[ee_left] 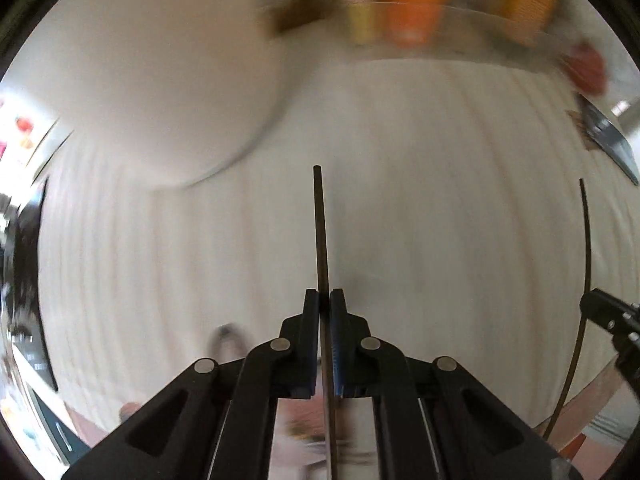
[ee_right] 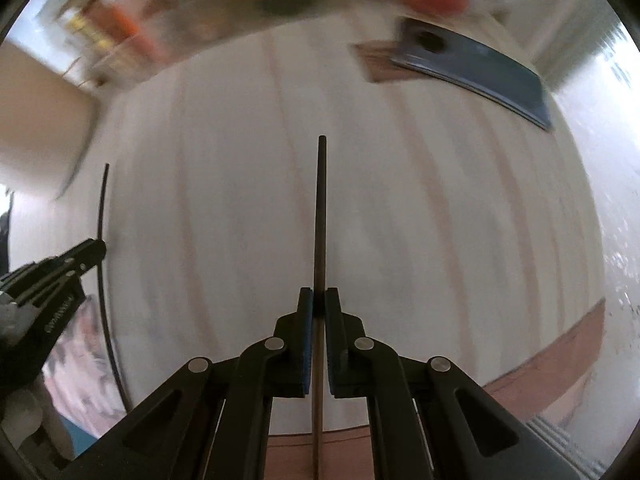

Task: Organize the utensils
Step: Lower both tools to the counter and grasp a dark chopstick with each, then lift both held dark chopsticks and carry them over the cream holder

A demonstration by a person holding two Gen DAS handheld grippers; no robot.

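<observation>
table (ee_right: 400, 216) pale wood, streaked grain | chopsticks (ee_left: 322, 236) dark brown | grippers (ee_left: 324, 300) black, blue pads (ee_right: 307, 344) | cleaver (ee_right: 480, 68), far right: blue-grey blade | far containers (ee_left: 412, 0) blurred orange, yellow

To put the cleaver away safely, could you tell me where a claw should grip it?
By the brown wooden end of the cleaver, probably its handle, coming in from that end: the blade lies flat on the table, too wide to pinch.
</observation>
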